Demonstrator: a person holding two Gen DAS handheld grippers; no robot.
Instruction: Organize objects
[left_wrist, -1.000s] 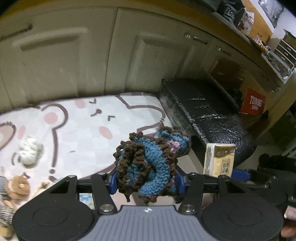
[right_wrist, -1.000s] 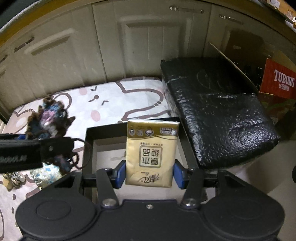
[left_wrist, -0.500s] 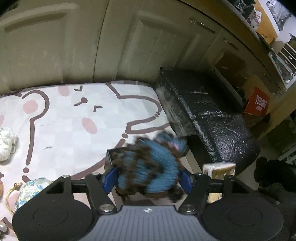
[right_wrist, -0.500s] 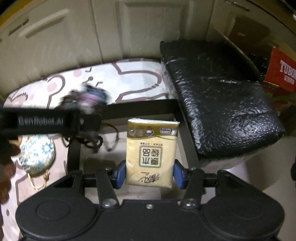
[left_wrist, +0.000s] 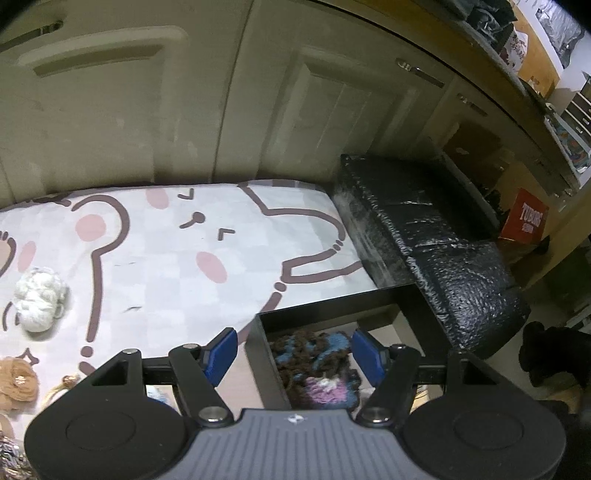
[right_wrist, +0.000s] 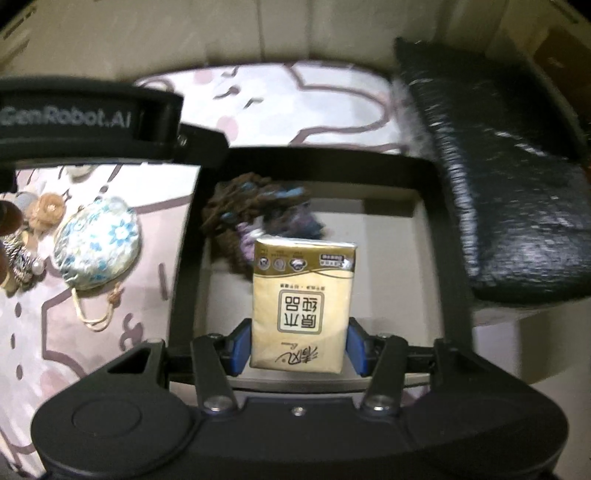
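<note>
Against cream cupboard doors, the left gripper (left_wrist: 293, 352) hangs with jaws just opened, empty, the brown-and-blue crocheted yarn piece (left_wrist: 314, 363) dropped below them into the black-walled open box (right_wrist: 188, 258), while the right gripper (right_wrist: 295, 345) clamps the golden tissue packet (right_wrist: 303, 306) above that box, apparently for storing next.

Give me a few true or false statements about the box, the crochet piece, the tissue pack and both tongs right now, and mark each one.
1. The crochet piece lies inside the black box. True.
2. The left tongs squeeze the crochet piece. False: the pads stand apart from it, having just opened.
3. The right tongs hold a tissue pack. True.
4. The tissue pack lies on the box floor. False: it is held above the box.
5. The floral pouch is in the box. False: it lies on the mat beside it.
</note>
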